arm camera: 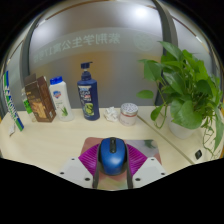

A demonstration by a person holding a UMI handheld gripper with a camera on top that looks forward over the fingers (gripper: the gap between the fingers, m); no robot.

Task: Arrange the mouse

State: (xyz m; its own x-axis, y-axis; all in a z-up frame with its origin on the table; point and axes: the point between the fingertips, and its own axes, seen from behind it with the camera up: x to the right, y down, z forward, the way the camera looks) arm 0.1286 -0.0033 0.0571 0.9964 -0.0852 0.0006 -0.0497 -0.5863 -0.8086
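Now, blue mouse (112,153) pinched between nearly closed jaws, above the table (60,140).

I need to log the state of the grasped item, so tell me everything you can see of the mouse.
The mouse is blue with a dark strip down its middle where the wheel sits, and looks like smooth plastic. It lies level, long axis pointing away from the camera, between the gripper fingers, its sides against the magenta pads, which appear to press on it from both sides. No cable is visible. Its underside is hidden, so whether it rests on the pale table cannot be told.
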